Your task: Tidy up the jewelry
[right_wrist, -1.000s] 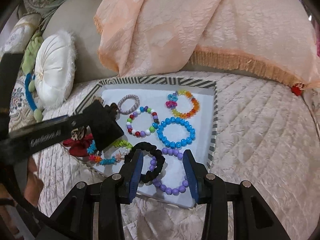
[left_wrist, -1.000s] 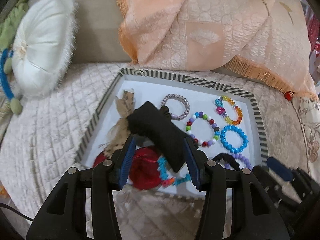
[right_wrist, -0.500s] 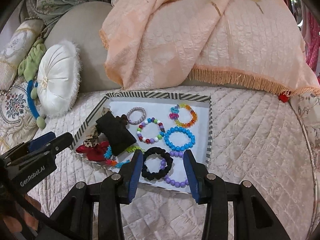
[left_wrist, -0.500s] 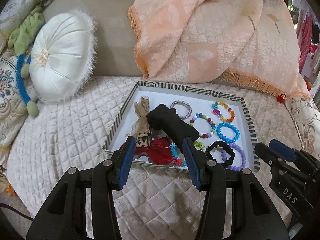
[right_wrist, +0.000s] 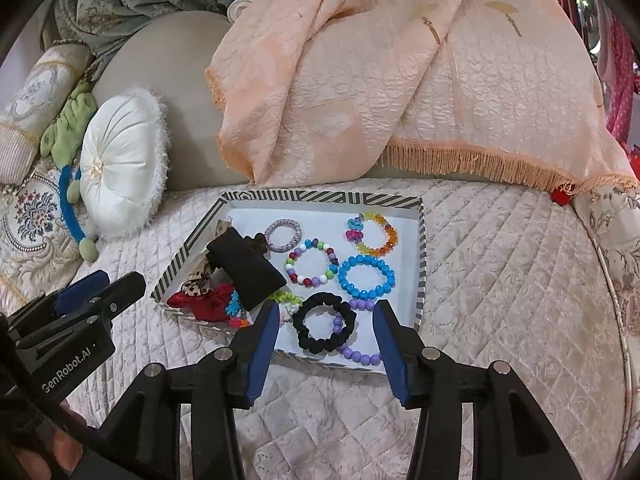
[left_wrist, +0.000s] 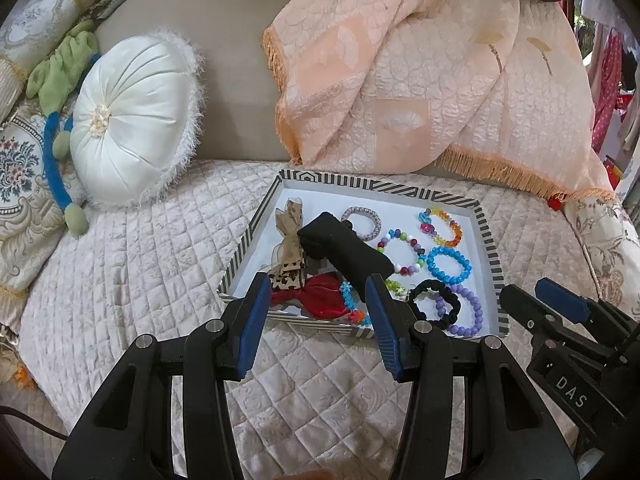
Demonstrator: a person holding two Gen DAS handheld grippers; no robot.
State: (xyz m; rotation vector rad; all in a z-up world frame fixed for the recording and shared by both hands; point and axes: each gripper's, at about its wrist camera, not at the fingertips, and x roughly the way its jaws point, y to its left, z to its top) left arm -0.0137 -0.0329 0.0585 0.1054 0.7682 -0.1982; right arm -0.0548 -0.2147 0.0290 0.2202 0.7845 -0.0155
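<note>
You're over a quilted cream bedspread (left_wrist: 132, 280), w/ a peach fringed throw (right_wrist: 400, 92) draped behind and a round white cushion (left_wrist: 132, 120) off to the left. On the spread sits the striped-rim tray (right_wrist: 420, 264), white inside, holding all the jewelry.

In the tray, biggest first: a black pouch (right_wrist: 246, 268) lies tilted near the left-centre, partly over a red scrunchie (right_wrist: 208, 300) and a leopard-print bow (left_wrist: 288, 248). A black scrunchie (right_wrist: 324, 322) lies at the front edge, overlapping a purple bead bracelet (right_wrist: 360, 354). Behind them is a blue bead bracelet (right_wrist: 366, 276), then a multicolour bead bracelet (right_wrist: 310, 262) beside it, a rainbow bead bracelet (right_wrist: 372, 232) toward the back right, and a small lilac ring bracelet (right_wrist: 282, 234) at the back, touching the pouch's end.

Your left gripper (left_wrist: 316, 320) hangs above the tray's front-left corner, jaws wide apart, nothing between them. Your right gripper (right_wrist: 326, 344) hangs over the front edge, jaws opening, empty; the black scrunchie lies beyond them, untouched.
</note>
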